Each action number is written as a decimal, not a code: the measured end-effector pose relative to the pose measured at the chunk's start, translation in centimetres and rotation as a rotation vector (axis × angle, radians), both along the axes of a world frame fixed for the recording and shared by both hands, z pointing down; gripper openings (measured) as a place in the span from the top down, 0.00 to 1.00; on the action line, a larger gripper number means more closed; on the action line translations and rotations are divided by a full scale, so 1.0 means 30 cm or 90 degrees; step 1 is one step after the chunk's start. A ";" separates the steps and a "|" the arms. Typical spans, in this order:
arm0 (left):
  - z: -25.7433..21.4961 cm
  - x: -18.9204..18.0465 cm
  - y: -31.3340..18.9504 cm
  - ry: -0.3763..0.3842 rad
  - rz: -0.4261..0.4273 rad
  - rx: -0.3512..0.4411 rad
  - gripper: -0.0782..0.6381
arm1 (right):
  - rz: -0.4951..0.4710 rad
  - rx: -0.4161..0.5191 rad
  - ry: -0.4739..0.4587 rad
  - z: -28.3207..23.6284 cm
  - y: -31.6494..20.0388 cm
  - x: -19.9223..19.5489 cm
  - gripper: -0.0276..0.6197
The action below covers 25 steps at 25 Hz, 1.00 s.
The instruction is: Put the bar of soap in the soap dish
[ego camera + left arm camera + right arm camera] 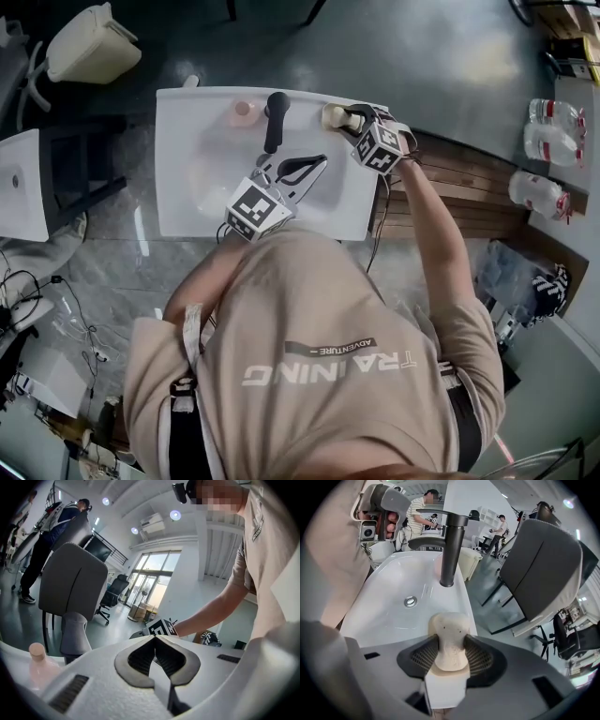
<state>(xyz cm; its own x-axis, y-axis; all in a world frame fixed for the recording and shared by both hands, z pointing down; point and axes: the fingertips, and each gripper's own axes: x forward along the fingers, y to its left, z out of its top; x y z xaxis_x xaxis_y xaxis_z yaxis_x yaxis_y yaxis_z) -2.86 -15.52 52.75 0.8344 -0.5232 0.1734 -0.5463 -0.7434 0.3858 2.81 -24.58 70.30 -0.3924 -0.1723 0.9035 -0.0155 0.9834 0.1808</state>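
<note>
A cream bar of soap [449,641] with a narrow waist is clamped between the dark pads of my right gripper [450,654]. In the head view this soap [335,115] hangs over the back right corner of the white sink [197,202], right of the black tap [276,117]. My right gripper [351,120] is shut on it. A pink round item [242,111] stands on the rim left of the tap; whether it is the soap dish I cannot tell. My left gripper [302,171] hovers over the sink's front right. Its jaws [154,641] meet at the tips with nothing held.
The drain [410,601] lies mid-basin. A second white basin [23,183] is at the left and a cream bin [89,42] behind it. A wooden shelf [473,202] and water bottles [553,131] are at the right. A grey chair [543,569] stands beyond the sink.
</note>
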 end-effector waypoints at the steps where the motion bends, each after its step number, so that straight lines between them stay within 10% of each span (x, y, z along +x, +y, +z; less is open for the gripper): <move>1: 0.003 -0.001 -0.005 0.002 0.001 -0.003 0.88 | -0.004 -0.001 0.005 0.002 -0.002 -0.006 0.70; 15: 0.000 0.025 -0.016 0.008 0.024 -0.005 0.88 | -0.030 0.042 0.085 0.043 0.005 0.005 0.70; 25: -0.030 0.002 0.026 0.001 0.033 0.013 0.88 | 0.057 0.077 0.027 -0.078 0.049 0.029 0.70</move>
<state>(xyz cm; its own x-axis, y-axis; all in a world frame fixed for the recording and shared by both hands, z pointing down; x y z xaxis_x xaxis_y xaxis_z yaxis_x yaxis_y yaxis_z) -2.79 -14.74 51.86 0.8606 -0.4831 0.1609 -0.5064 -0.7785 0.3709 3.67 -23.12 67.94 -0.3332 -0.3128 0.8894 -0.0922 0.9496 0.2995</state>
